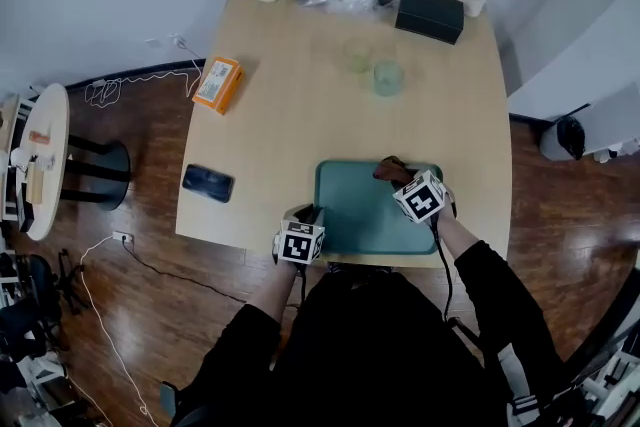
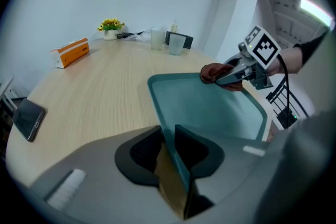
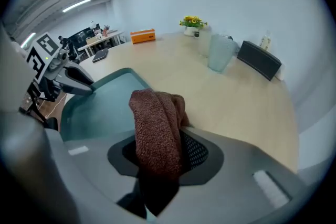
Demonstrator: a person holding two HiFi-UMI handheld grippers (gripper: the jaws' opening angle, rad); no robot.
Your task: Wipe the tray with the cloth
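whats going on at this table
A person has a gripper in each hand and is at work on a green tray lying on a wooden table. The left gripper has its fingers shut on the tray's near left rim, steadying it. The right gripper is shut on a brown cloth, which sits at the tray's far edge, toward the right.

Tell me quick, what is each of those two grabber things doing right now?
The left gripper is closed on the rim of the teal tray.
The right gripper is closed on the reddish-brown cloth.
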